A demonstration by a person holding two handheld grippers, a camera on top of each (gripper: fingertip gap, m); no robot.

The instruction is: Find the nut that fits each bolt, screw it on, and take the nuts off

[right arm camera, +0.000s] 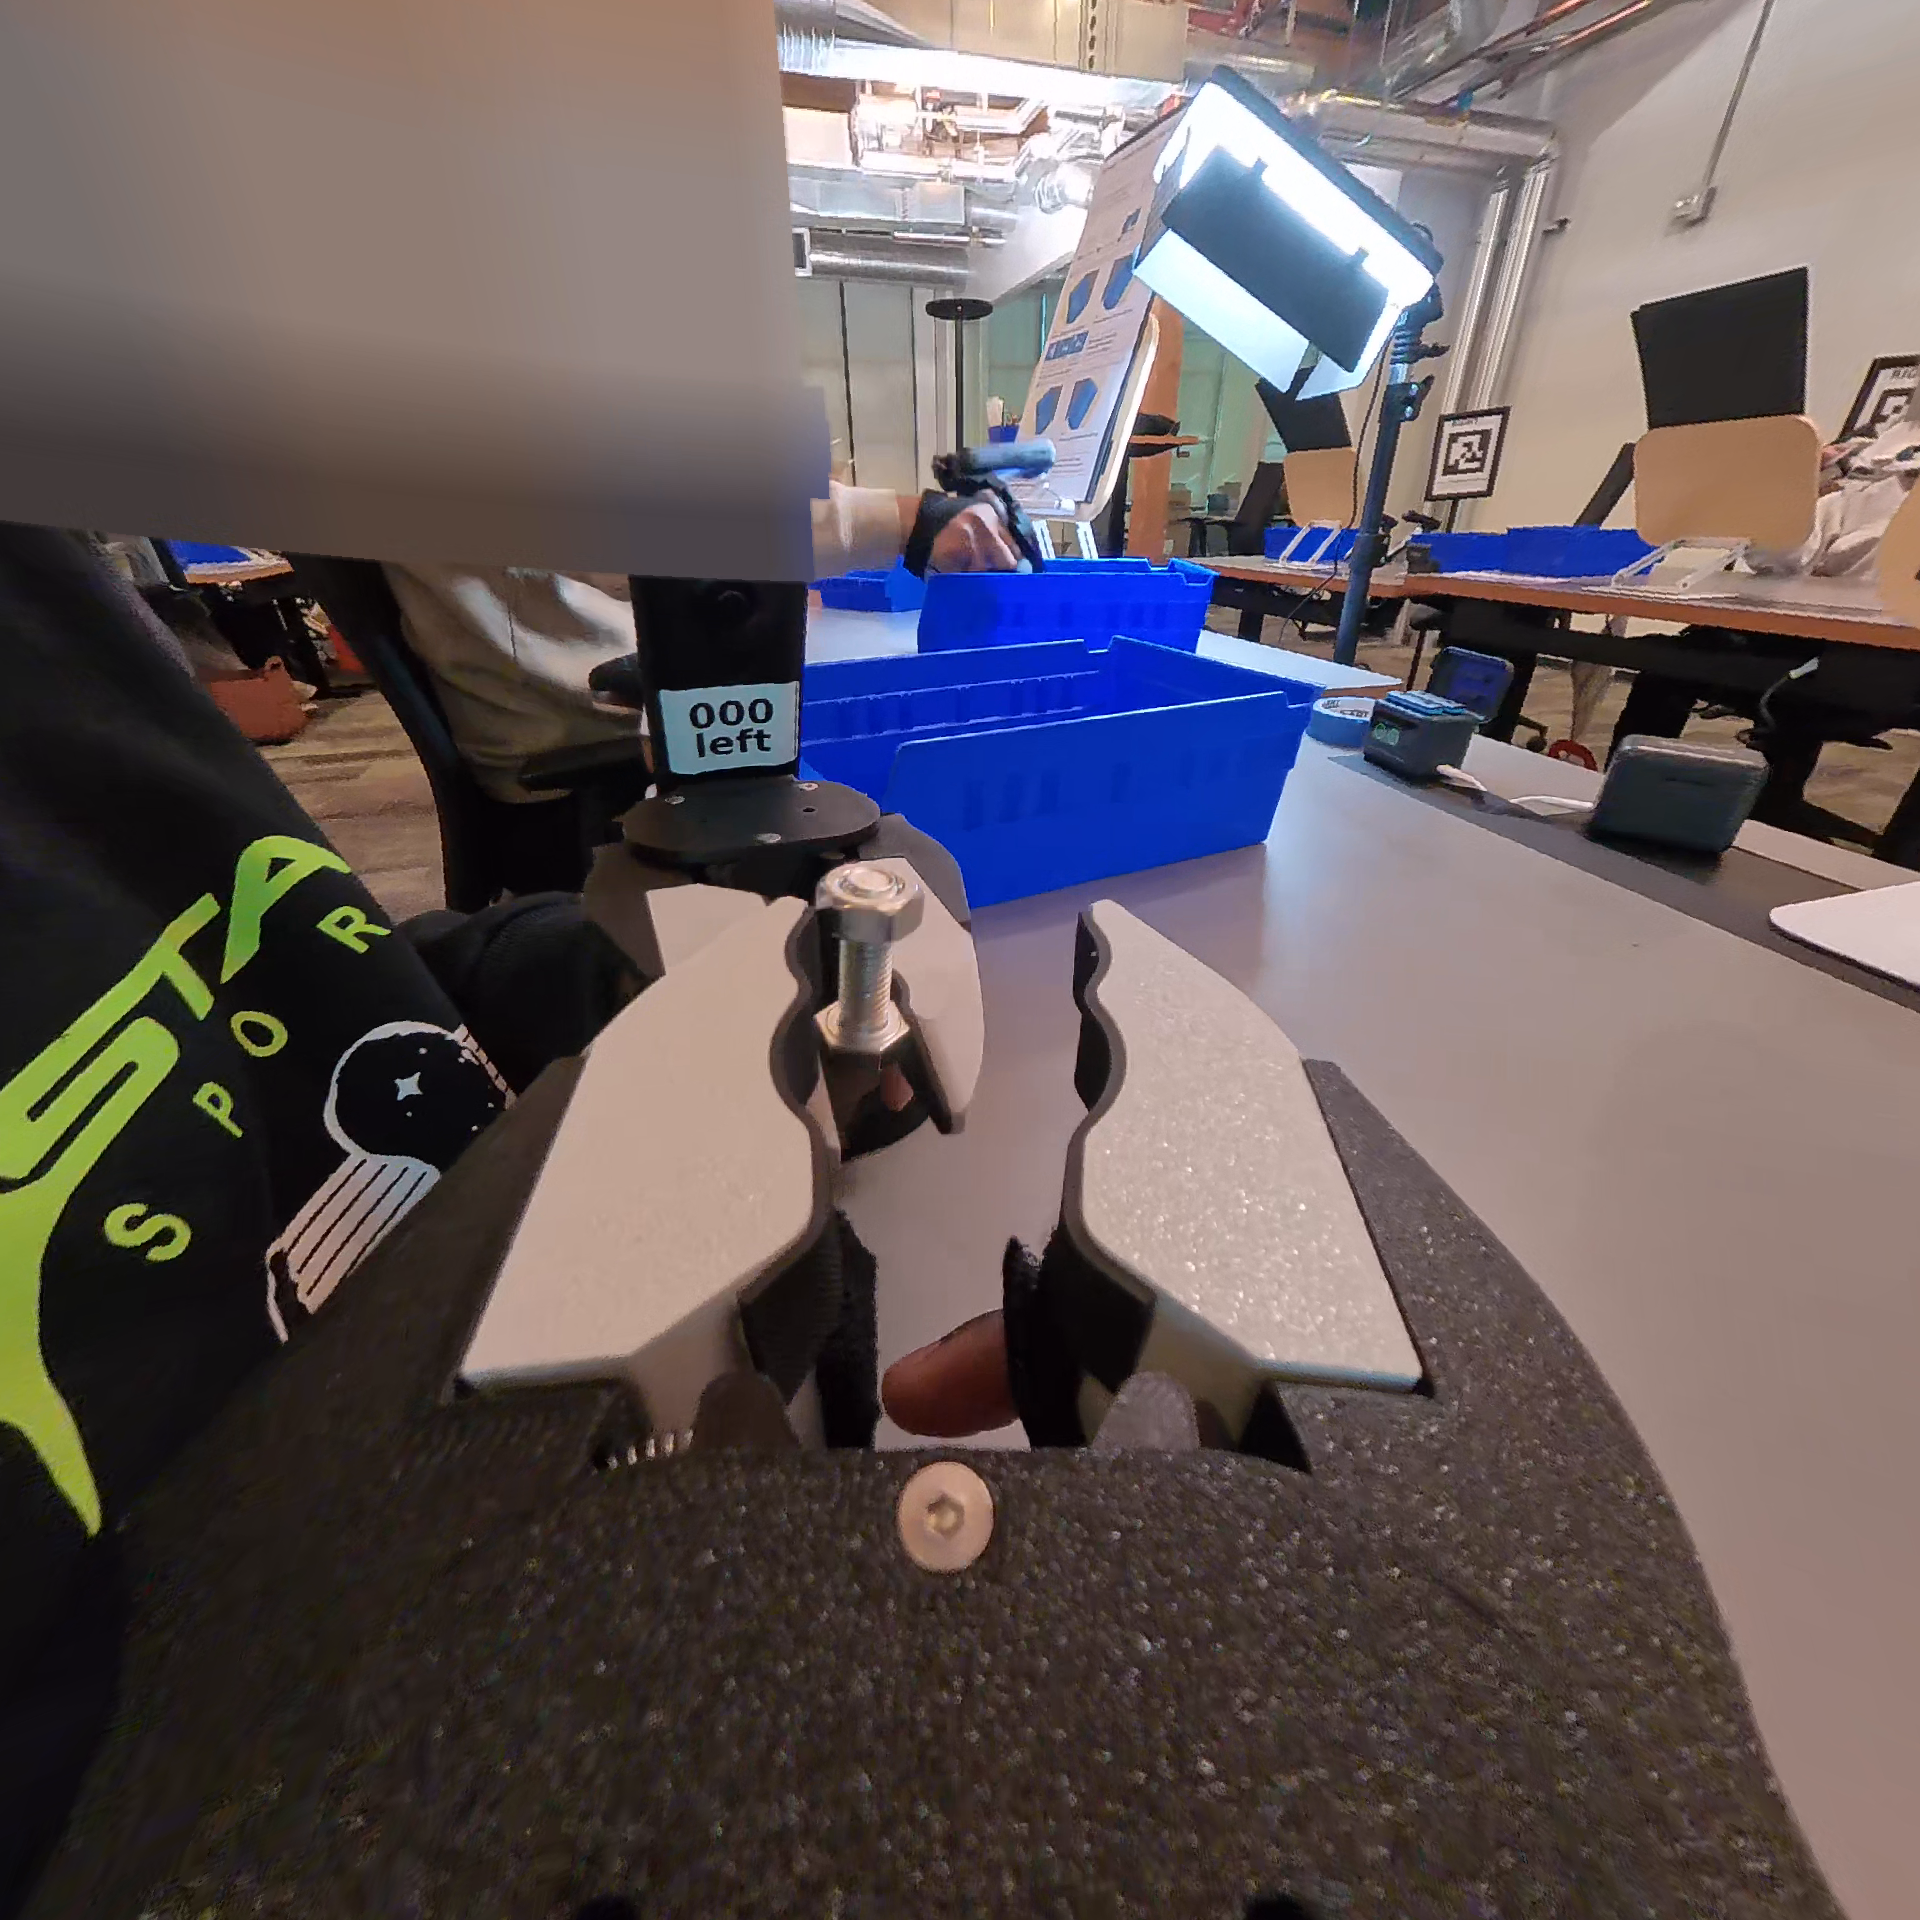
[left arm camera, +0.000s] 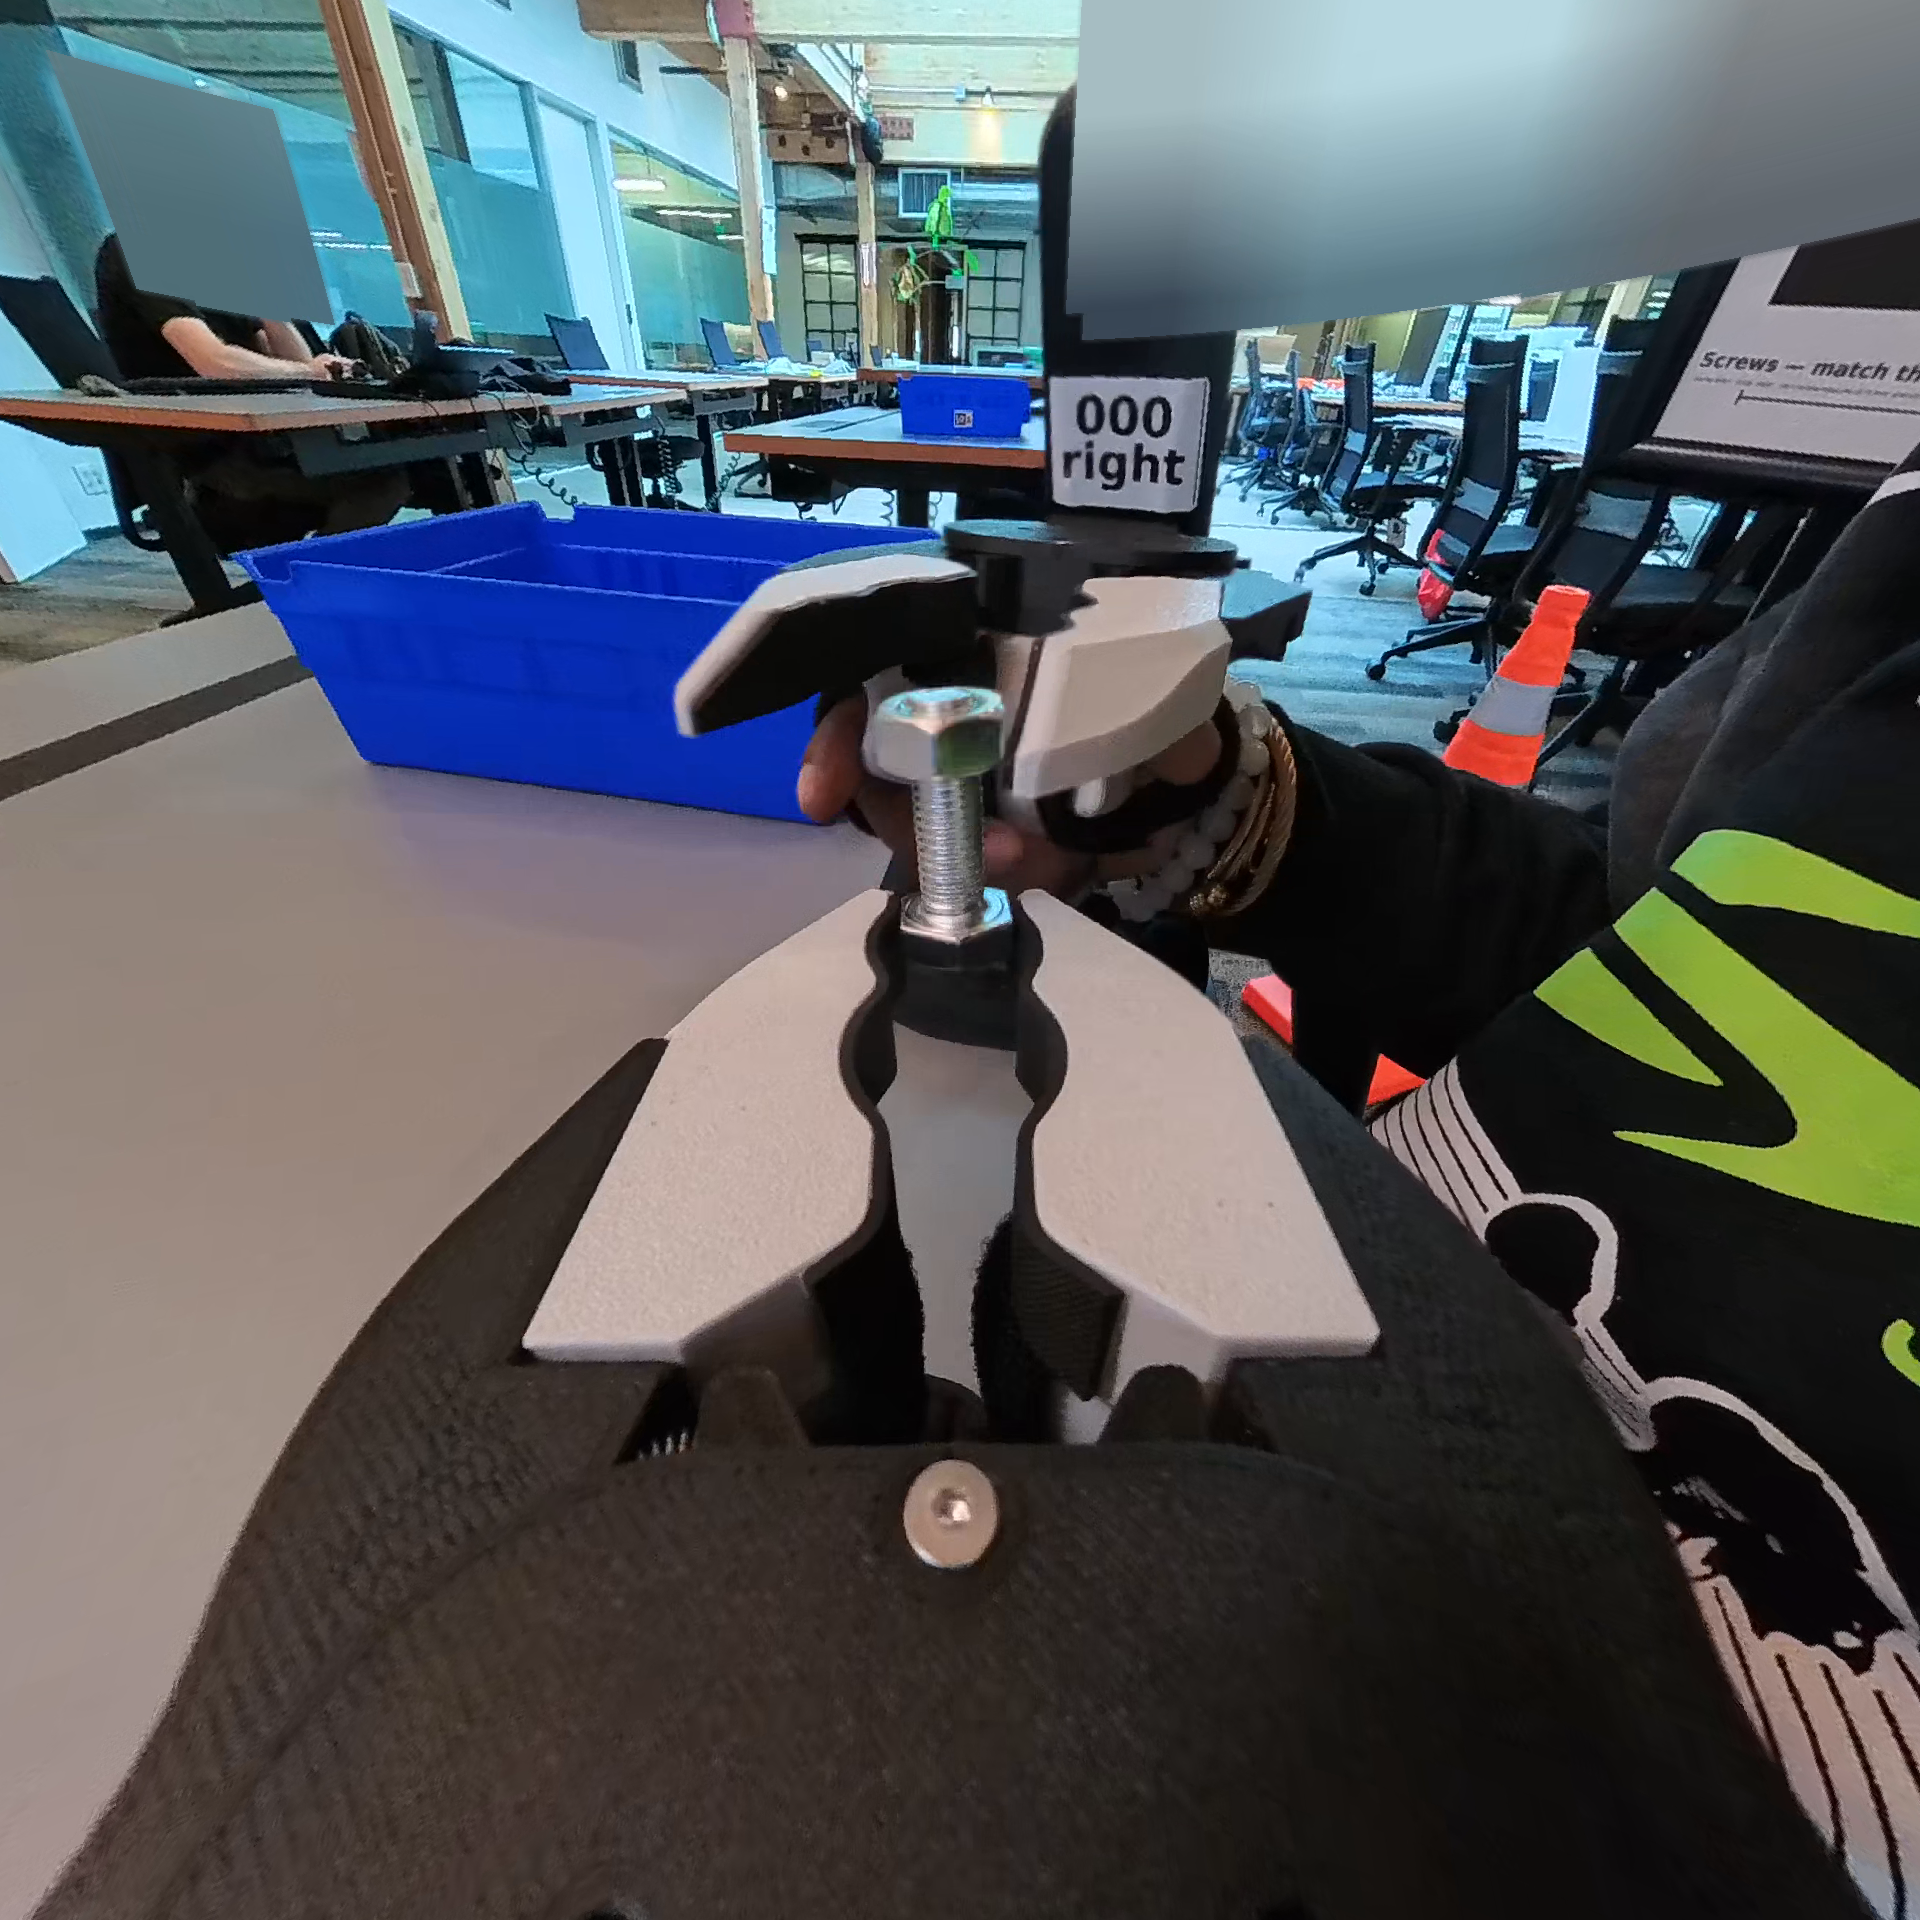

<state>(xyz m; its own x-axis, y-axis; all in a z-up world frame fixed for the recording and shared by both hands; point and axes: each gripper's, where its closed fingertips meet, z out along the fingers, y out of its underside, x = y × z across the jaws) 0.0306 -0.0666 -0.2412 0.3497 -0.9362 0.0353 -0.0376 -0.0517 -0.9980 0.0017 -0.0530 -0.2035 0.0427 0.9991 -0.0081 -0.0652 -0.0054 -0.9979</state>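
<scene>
Left tool pinching the bolt head-down (nut uppermost), right tool spread around nothing.

A blue bin sits on the grey table — a second blue bin stands behind it. An orange cone stands on the floor among black chairs. A lamp on a stand leans over the table. Near the far edge lie a tape roll and two small cases — one dark, one grey-blue.
</scene>
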